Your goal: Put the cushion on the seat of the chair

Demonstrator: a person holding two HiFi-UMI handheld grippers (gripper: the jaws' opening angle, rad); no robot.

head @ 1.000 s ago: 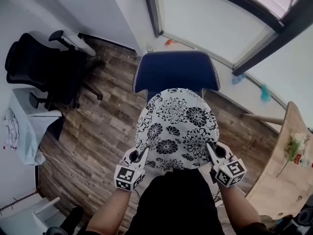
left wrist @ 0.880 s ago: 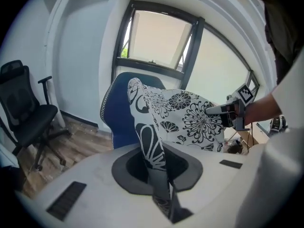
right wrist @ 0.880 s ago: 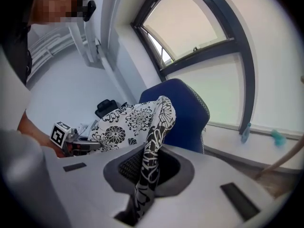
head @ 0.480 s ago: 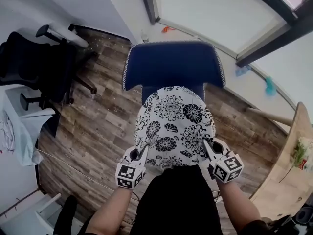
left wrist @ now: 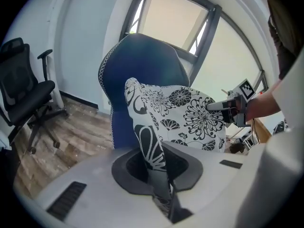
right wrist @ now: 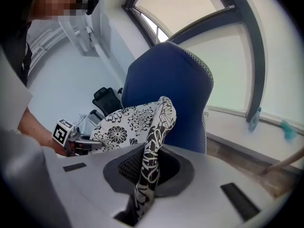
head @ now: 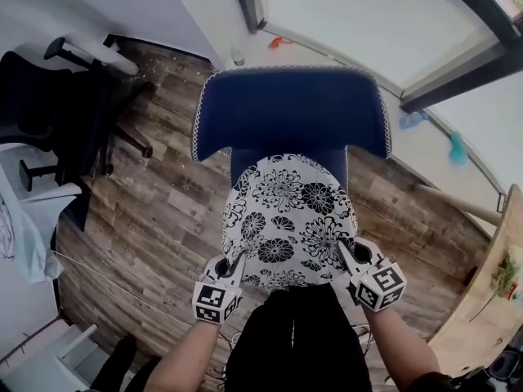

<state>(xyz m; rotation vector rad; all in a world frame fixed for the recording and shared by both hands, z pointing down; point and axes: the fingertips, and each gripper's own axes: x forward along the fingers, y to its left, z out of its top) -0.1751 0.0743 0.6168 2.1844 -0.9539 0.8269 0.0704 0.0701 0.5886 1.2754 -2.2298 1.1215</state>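
Observation:
A white cushion with black flower print hangs in front of me, over the seat of a blue chair whose backrest stands behind it. My left gripper is shut on the cushion's near left corner, and my right gripper is shut on its near right corner. In the left gripper view the cushion's edge runs down between the jaws, with the blue chair beyond. The right gripper view shows the cushion's other edge pinched the same way, in front of the chair. The chair's seat is hidden under the cushion.
A black office chair stands to the left on the wooden floor. White cloth lies at the far left. A wooden table edge is at the right. A window wall runs behind the blue chair.
Both grippers have come down with the cushion, which now sits lower against the blue chair's backrest. The chair looks larger and closer in the head view.

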